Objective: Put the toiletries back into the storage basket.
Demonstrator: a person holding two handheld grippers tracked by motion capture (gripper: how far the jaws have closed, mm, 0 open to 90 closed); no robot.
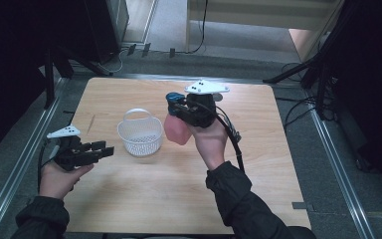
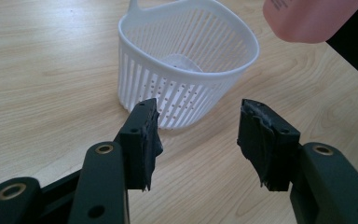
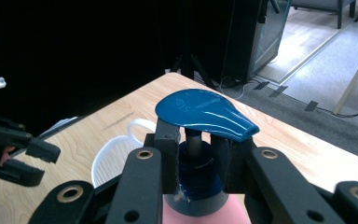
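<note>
Already we have the pink plastic pump bottle with its blue cap (image 1: 178, 127) pinched at the neck by our right gripper (image 1: 181, 107), lifted just right of the white slotted plastic basket (image 1: 140, 133), while our left gripper (image 1: 104, 149) waits spread, lowering left to do.

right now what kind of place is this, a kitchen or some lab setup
Most likely a lab or recording setup, not a kitchen: a bare wooden table ringed by black curtains, tripod stands and loose floor cables, with grey carpet round it.
</note>
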